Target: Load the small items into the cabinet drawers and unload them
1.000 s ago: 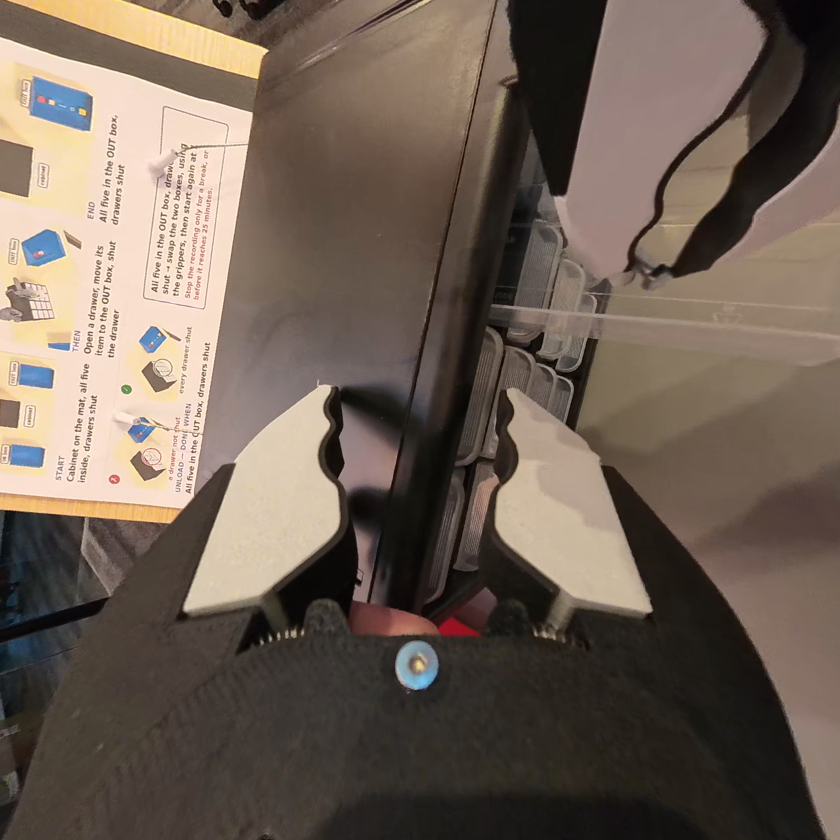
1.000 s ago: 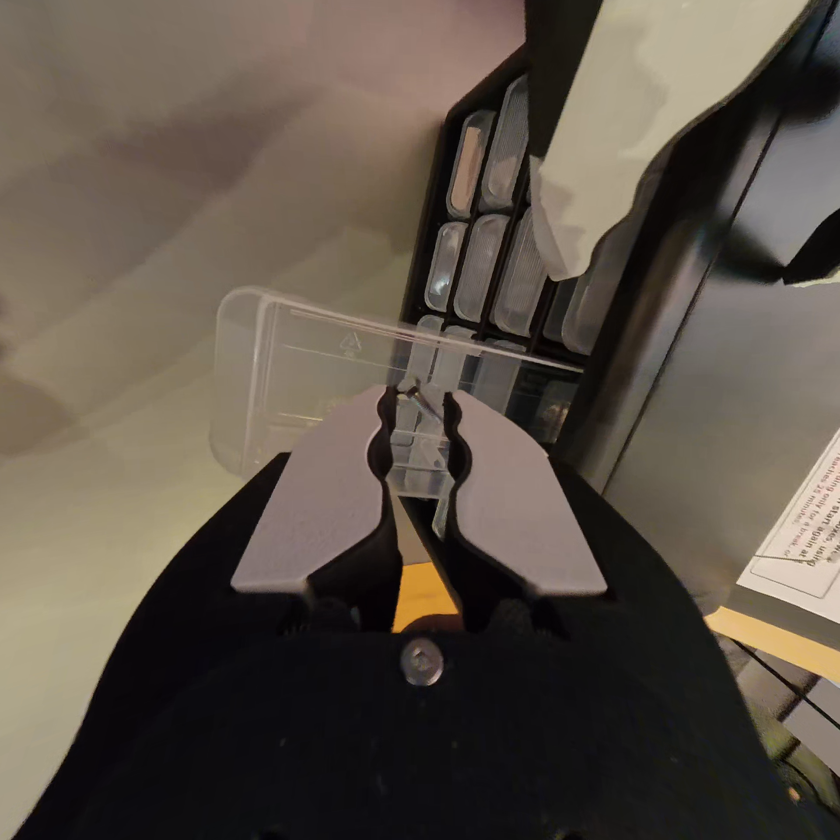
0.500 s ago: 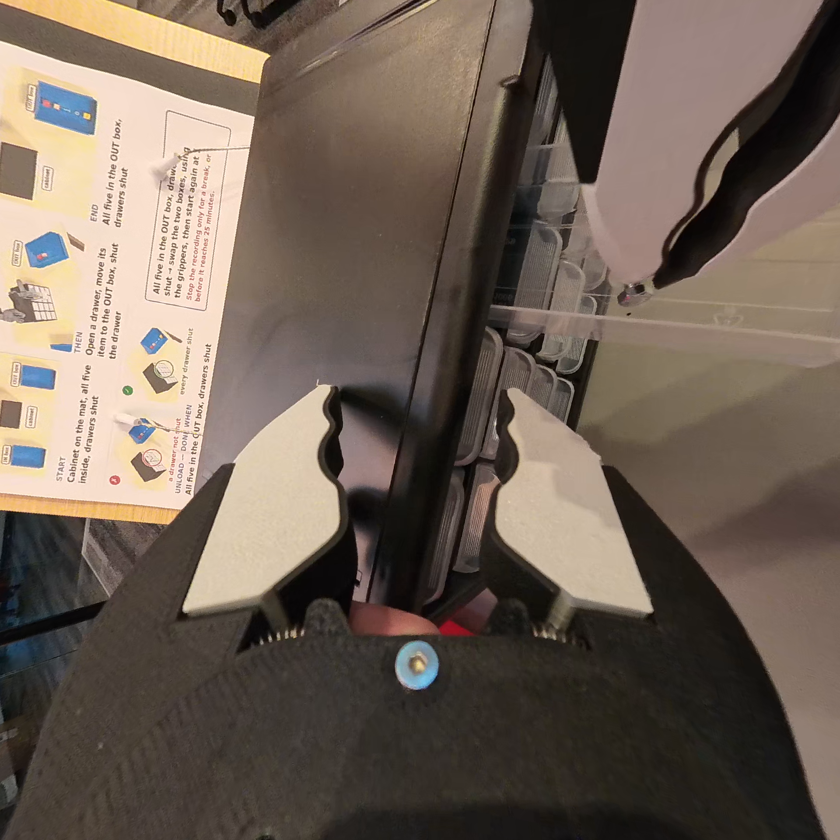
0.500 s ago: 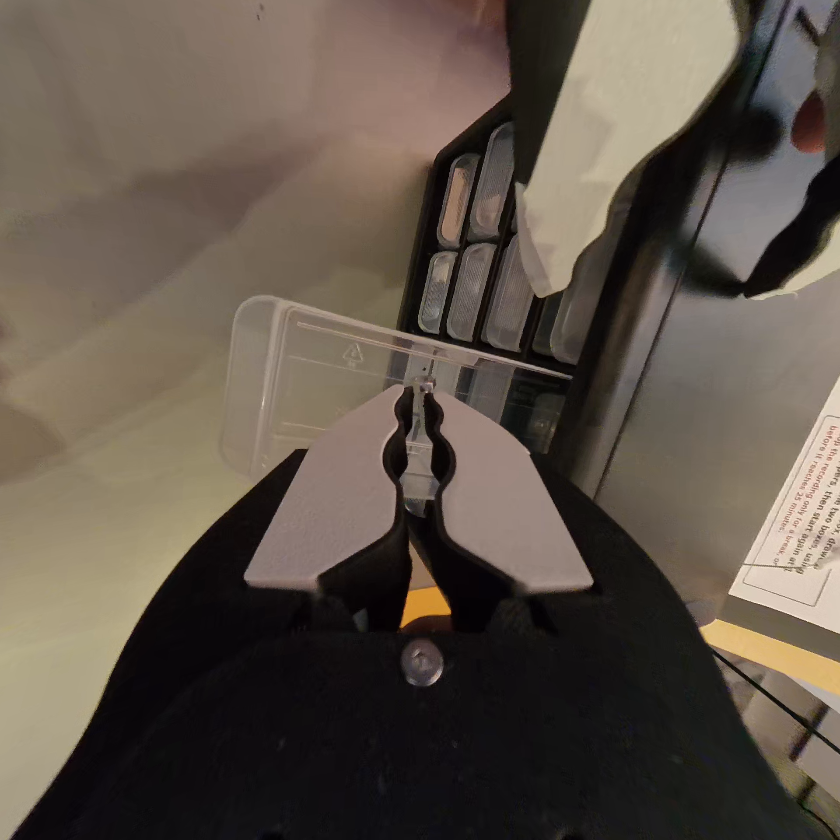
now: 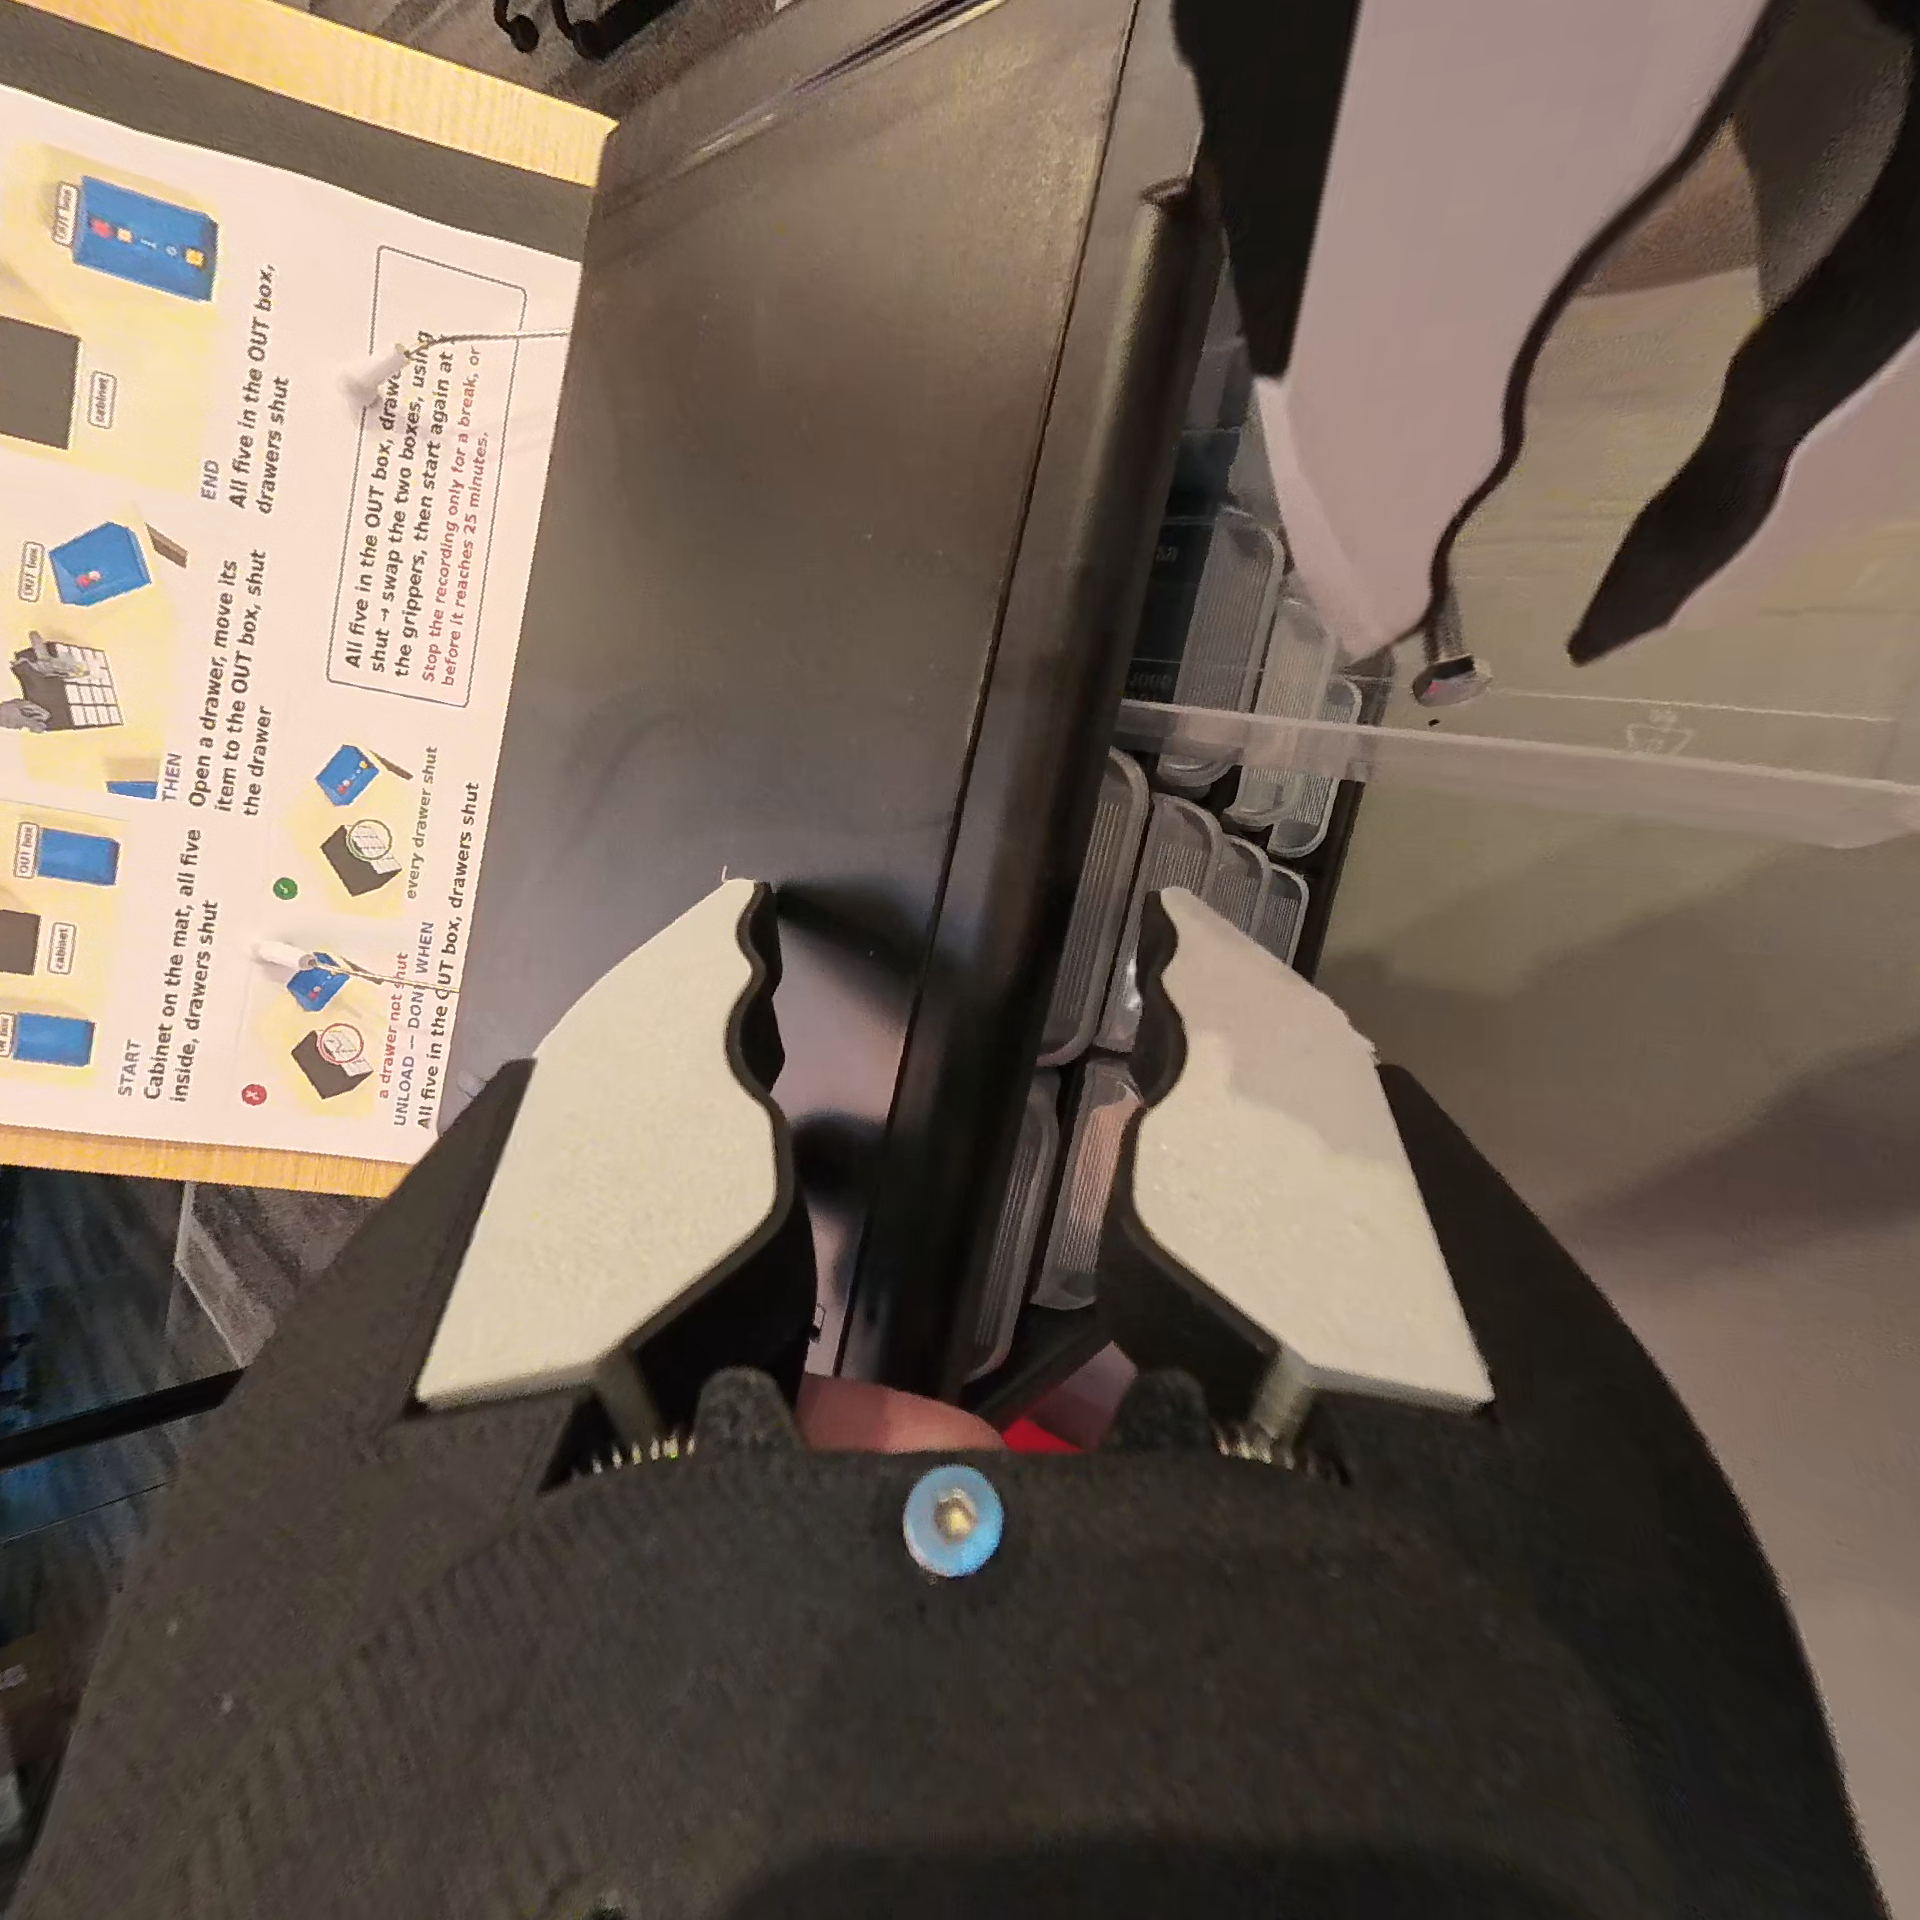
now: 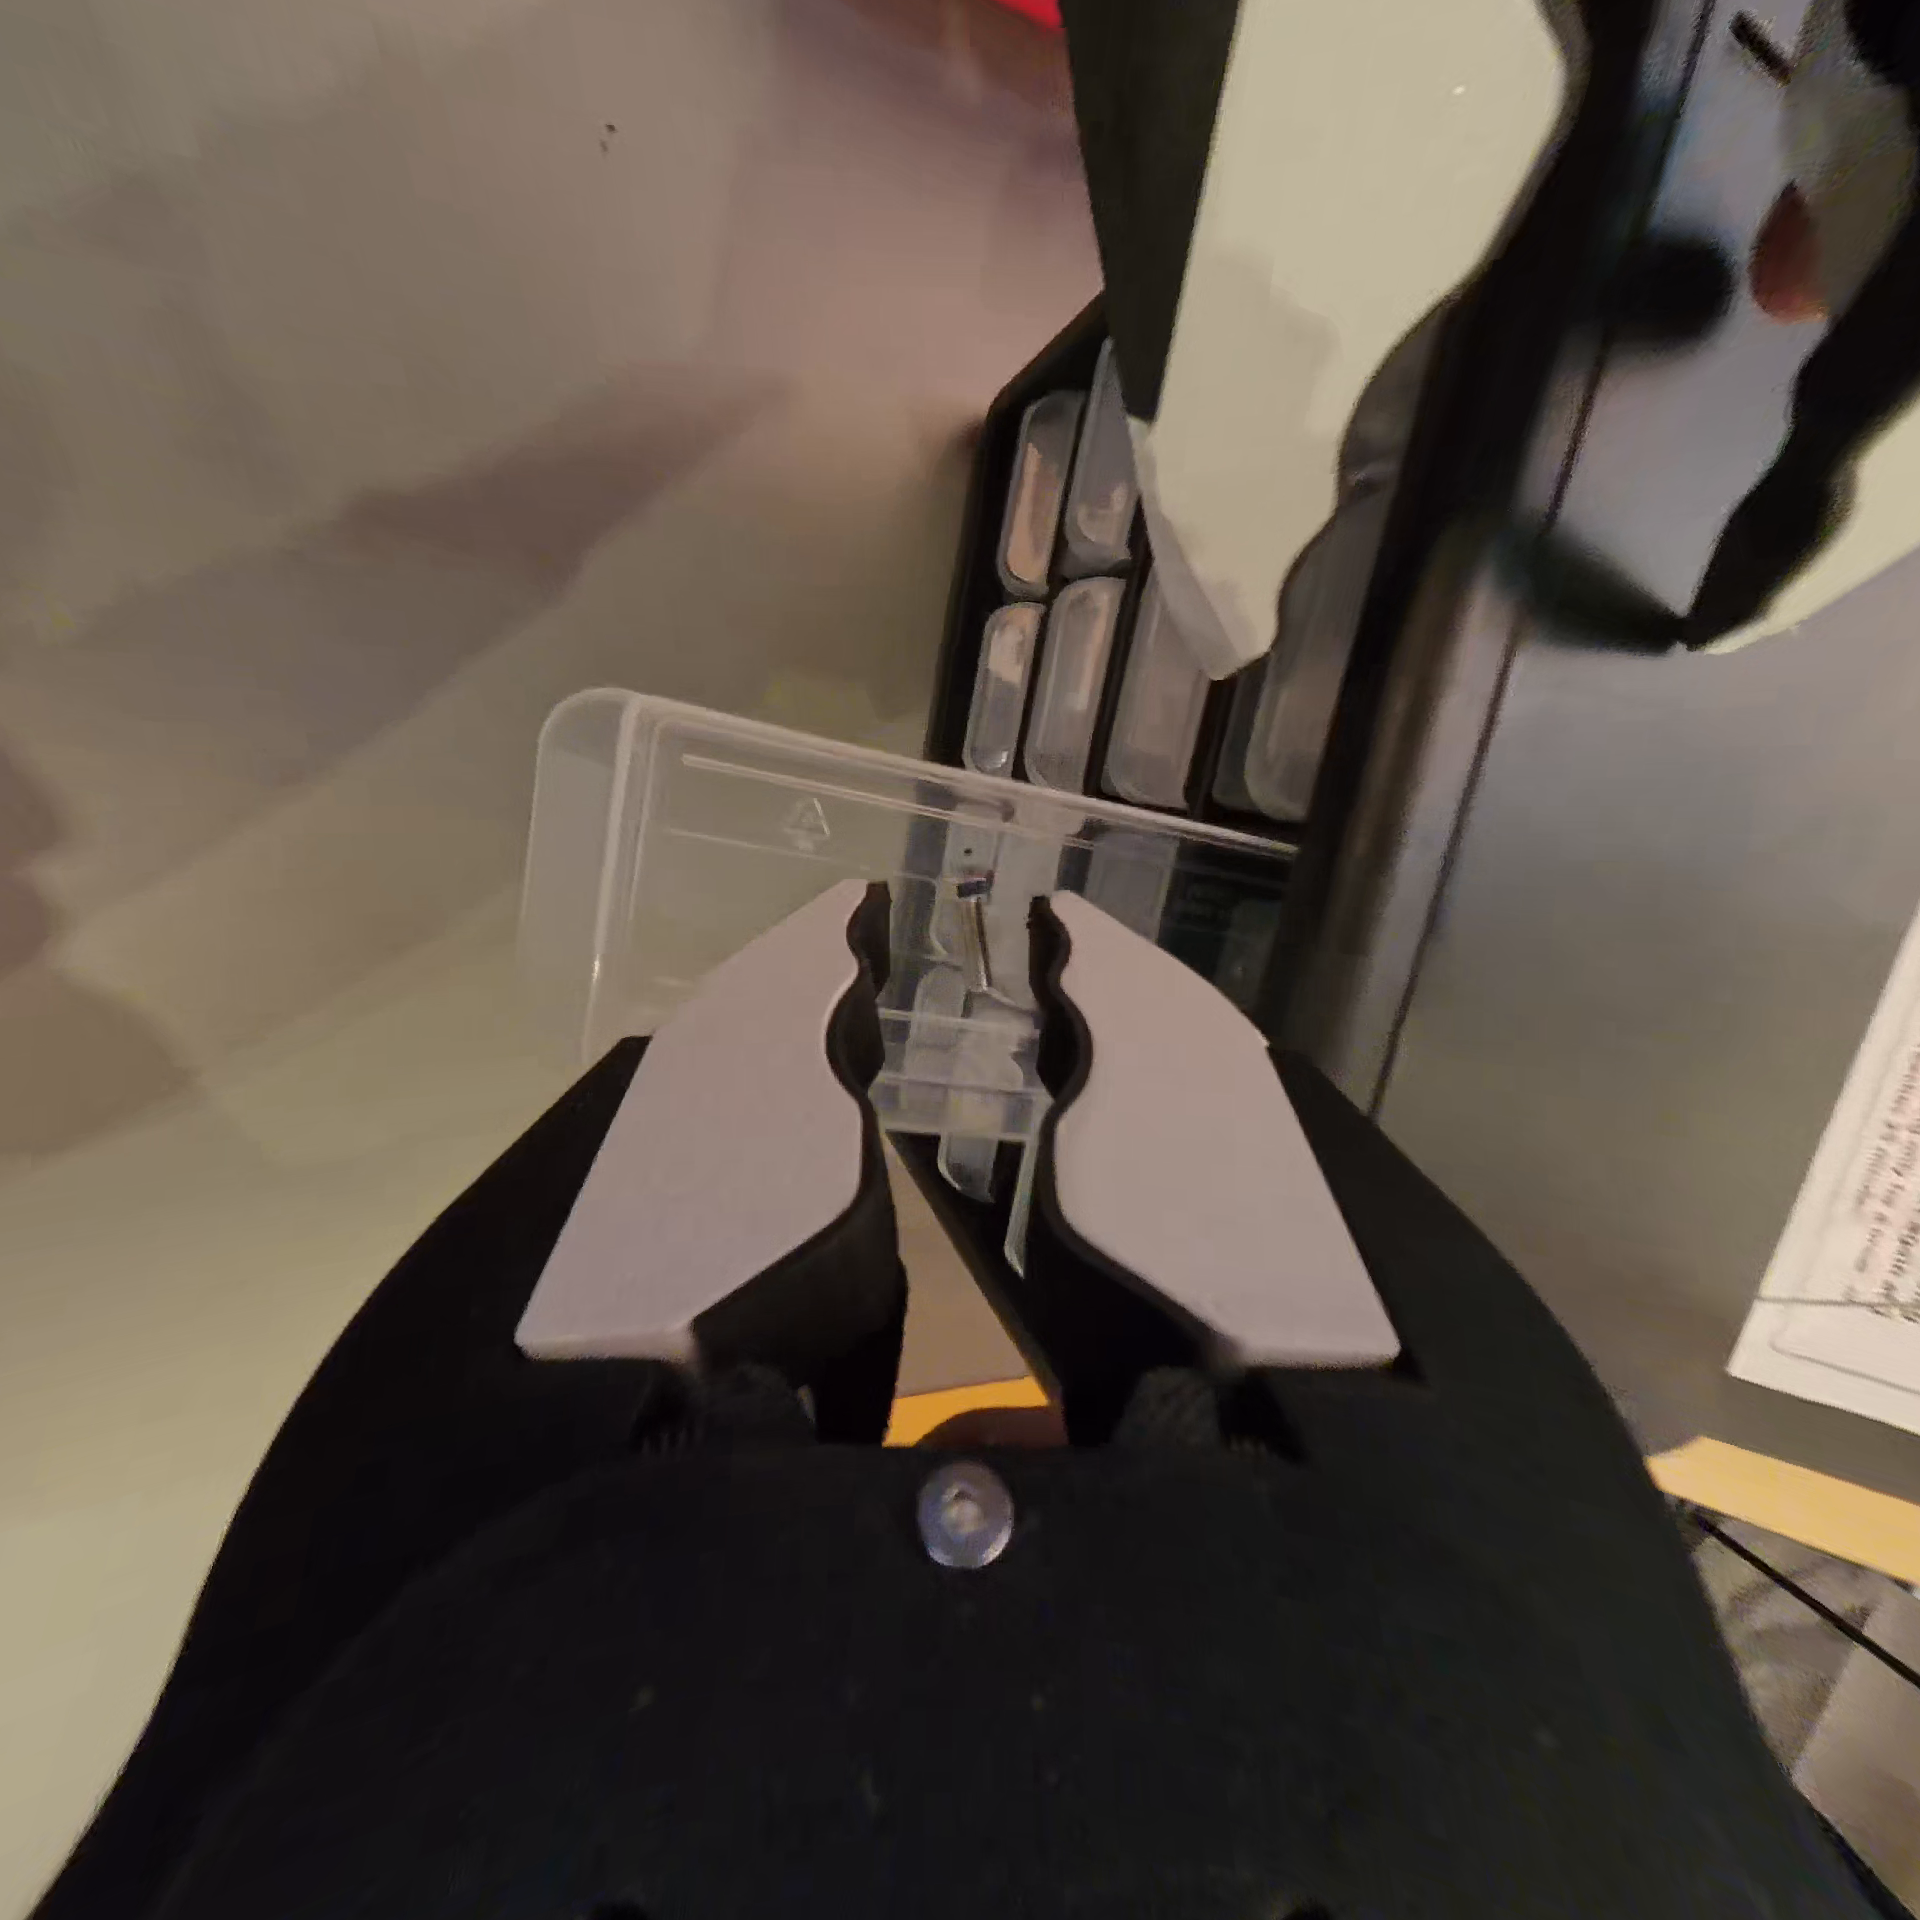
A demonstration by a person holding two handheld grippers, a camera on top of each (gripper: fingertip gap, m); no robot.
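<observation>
A black cabinet [image 5: 810,623] of small clear drawers lies under both grippers and also shows in the right wrist view [image 6: 1558,935]. One clear drawer [image 6: 727,831] is pulled far out; it also shows in the left wrist view [image 5: 1662,769]. My right gripper [image 6: 956,899] is open right over this drawer. A small metal screw [image 6: 975,920] shows between its fingers, free of them, in the drawer. The left wrist view shows the screw [image 5: 1446,677] just below the right gripper [image 5: 1486,649]. My left gripper [image 5: 956,899] is open and empty, astride the cabinet's front top edge.
A printed instruction sheet [image 5: 260,623] lies on a wooden board behind the cabinet and also shows in the right wrist view [image 6: 1870,1195]. A pale tabletop [image 6: 364,520] spreads in front of the drawers. The other drawers [image 6: 1081,675] are shut. A left finger [image 6: 1351,260] hangs over them. The black cabinet [image 5: 810,623] is about 5 cm from my left fingertips.
My right gripper was shut on the small screw over the pulled-out drawer and has now opened, letting it go. The left gripper has hardly moved.
</observation>
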